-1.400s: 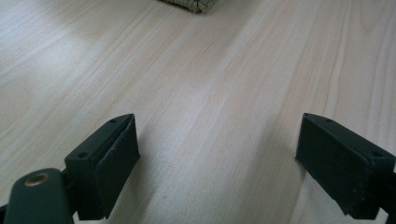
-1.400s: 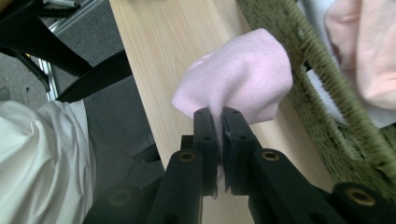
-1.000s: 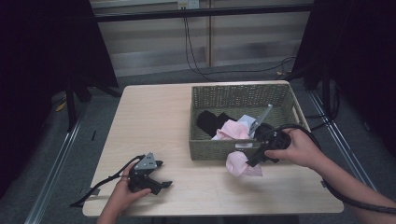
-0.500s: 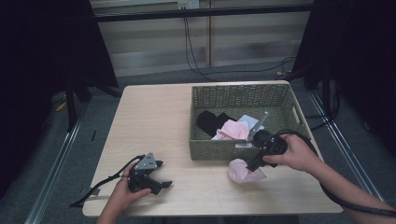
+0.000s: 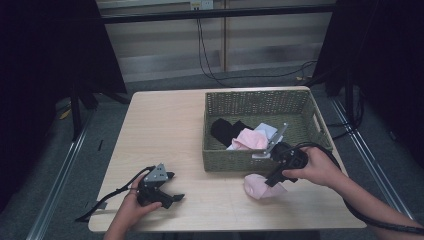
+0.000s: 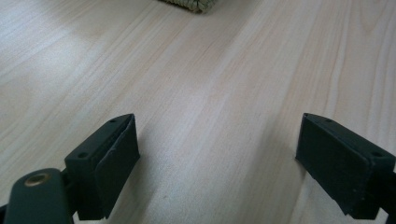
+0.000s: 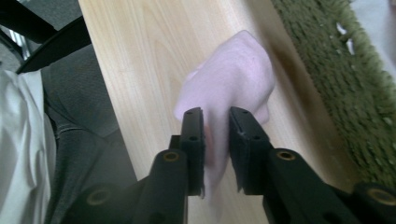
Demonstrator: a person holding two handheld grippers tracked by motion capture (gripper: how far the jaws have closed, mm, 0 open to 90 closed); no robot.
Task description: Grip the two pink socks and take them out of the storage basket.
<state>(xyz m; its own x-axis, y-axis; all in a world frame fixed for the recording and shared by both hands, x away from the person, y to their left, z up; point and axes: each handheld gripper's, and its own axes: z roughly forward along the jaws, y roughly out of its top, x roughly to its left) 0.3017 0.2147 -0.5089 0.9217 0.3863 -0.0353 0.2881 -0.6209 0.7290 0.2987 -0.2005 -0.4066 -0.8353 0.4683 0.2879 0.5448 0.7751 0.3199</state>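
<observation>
A crumpled pink cloth [image 5: 260, 186] [image 7: 233, 74] lies on the wooden table [image 5: 165, 130] just in front of the green woven basket [image 5: 255, 95] [image 7: 336, 70]. My right gripper [image 5: 273, 181] [image 7: 216, 126] points down at it. Its jaws have just been opening, and a fold of the cloth still sits between the pads and touches both. My left gripper [image 5: 175, 187] [image 6: 217, 158] rests on the table near the front left edge. It is open wide, with only bare wood between its fingers.
Inside the basket lie a black garment [image 5: 225, 130], a pink one [image 5: 250, 140] and a pale one [image 5: 267, 131]. A cable [image 5: 320, 150] loops from the right gripper past the basket's right side. The front table edge is close behind the cloth.
The right gripper has carried the pink cloth down from beside the basket's front wall onto the table. The left gripper has stayed in place.
</observation>
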